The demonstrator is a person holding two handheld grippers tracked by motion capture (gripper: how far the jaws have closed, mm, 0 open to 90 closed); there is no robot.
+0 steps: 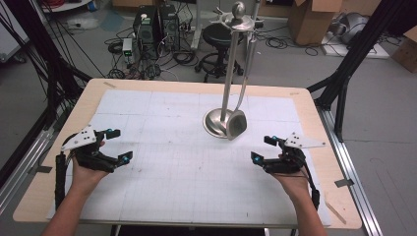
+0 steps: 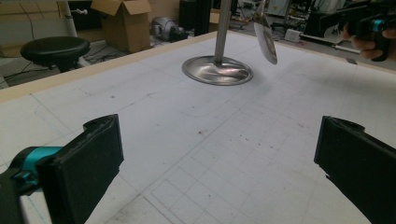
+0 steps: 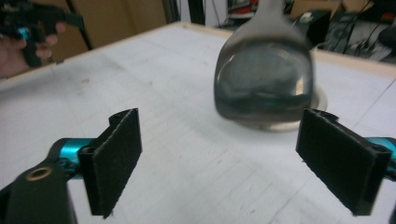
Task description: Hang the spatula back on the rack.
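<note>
Grippers are held wide apart over a gridded white mat [image 1: 162, 162] on a wooden table [image 1: 93, 91]. Left gripper [image 1: 119, 145] is seen with jaws spread and nothing between them; right gripper [image 1: 264, 148] likewise stands open and empty. A steel spoon [image 1: 237, 123] hangs from a metal stand [image 1: 227, 83] near the mat's far middle, its bowl just ahead of the right gripper.
</note>
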